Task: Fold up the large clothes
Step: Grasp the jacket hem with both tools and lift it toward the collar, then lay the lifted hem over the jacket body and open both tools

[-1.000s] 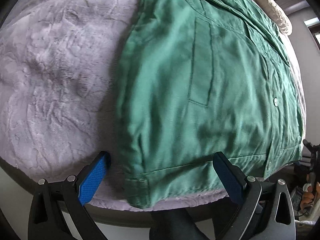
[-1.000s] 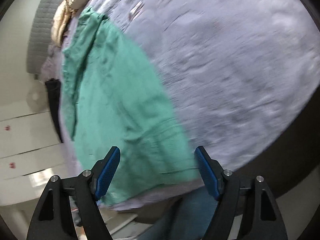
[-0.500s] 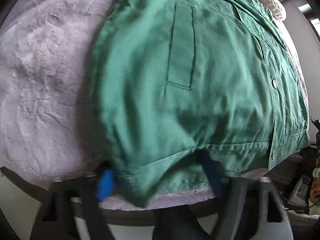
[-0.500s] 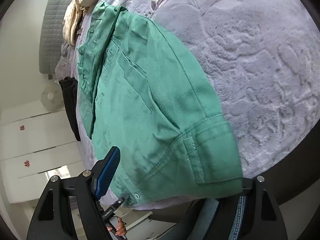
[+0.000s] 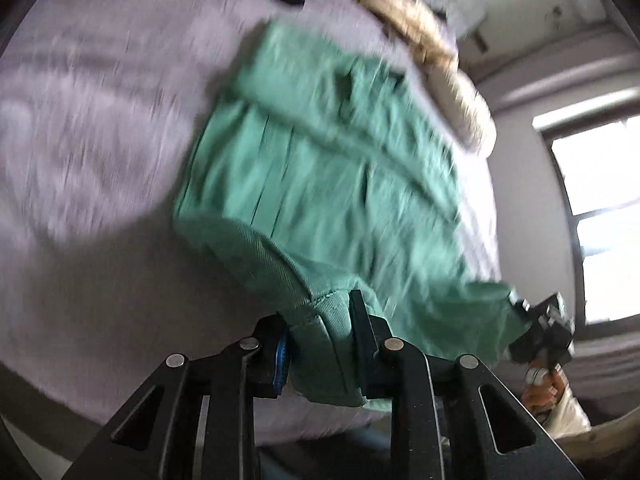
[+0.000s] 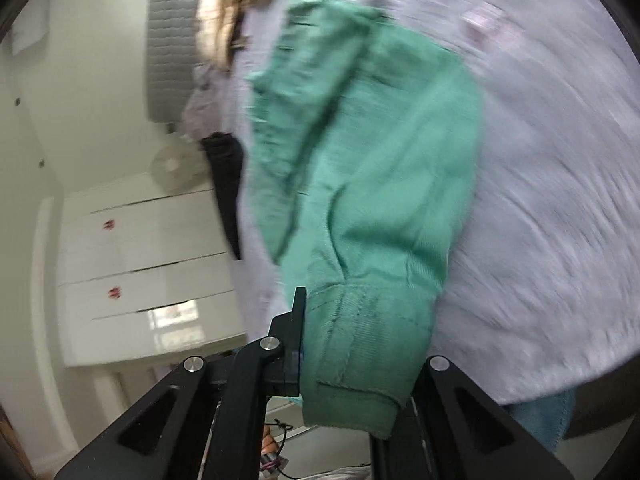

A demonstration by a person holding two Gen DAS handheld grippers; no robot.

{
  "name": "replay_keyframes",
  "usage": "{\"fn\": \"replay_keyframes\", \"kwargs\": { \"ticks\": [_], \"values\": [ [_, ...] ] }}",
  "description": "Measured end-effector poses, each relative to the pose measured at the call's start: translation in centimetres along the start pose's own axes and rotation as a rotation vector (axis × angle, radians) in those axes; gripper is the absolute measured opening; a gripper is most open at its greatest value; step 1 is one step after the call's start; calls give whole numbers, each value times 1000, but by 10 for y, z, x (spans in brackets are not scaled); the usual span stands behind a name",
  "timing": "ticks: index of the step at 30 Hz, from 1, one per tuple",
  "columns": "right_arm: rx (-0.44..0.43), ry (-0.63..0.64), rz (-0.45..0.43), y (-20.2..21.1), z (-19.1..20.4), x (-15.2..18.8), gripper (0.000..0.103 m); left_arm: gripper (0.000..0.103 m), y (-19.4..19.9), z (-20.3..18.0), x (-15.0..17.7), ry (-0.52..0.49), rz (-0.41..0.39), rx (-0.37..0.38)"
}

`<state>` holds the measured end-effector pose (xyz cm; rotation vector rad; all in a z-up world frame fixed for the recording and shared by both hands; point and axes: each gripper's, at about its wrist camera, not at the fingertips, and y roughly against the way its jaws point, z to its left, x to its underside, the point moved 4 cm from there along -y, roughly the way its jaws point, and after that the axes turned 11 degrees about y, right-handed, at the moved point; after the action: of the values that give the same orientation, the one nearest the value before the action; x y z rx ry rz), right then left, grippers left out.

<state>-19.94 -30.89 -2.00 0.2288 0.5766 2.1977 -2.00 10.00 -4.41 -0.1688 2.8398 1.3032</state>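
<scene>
Green twill jacket point(image 5: 328, 184), lifted at its near hem above the pale lilac plush bedspread point(image 5: 100, 128), its far end resting on the bed. Left claw point(image 5: 320, 344) is clamped on the hem's left corner; right claw point(image 6: 356, 360) is clamped on the right corner, its right finger hidden by cloth. A cream quilted bundle point(image 5: 432, 60) lies beyond the jacket. White drawers point(image 6: 140, 264) stand at left.

A home bedroom: a bed point(image 5: 100, 128) under a lilac blanket, white drawers point(image 6: 148, 264) beside it, a window point(image 5: 600, 216).
</scene>
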Motion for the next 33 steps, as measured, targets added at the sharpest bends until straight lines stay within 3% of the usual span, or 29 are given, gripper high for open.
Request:
{"fn": "replay_keyframes", "kwargs": {
  "ticks": [7, 12, 16, 20, 24, 30, 31, 32, 33],
  "values": [
    [-112, 81, -20, -21, 56, -109, 8, 27, 13, -51, -95, 24, -182, 48],
    [-82, 110, -24, -45, 69, -181, 8, 27, -1, -68, -165, 13, -255, 4],
    [-7, 101, -35, -78, 59, -230, 8, 27, -35, -73, -217, -21, -246, -43],
    [43, 47, -53, -111, 37, -260, 8, 27, -86, -67, -258, -50, -203, -144],
    [131, 33, -55, -134, 14, -279, 8, 27, -121, -56, -277, -50, -146, -198],
    [156, -44, -58, -149, -11, -294, 12, 30, -134, -44, -290, -3, -95, -218],
    [161, -46, -48, -150, -12, -296, 13, 32, -133, -44, -291, -2, -90, -219],
    [160, -42, -45, -150, -11, -297, 15, 48, -131, -45, -291, -8, -93, -231],
    [159, -37, -41, -149, -11, -298, 17, 74, -125, -47, -291, -22, -120, -270]
  ]
}}
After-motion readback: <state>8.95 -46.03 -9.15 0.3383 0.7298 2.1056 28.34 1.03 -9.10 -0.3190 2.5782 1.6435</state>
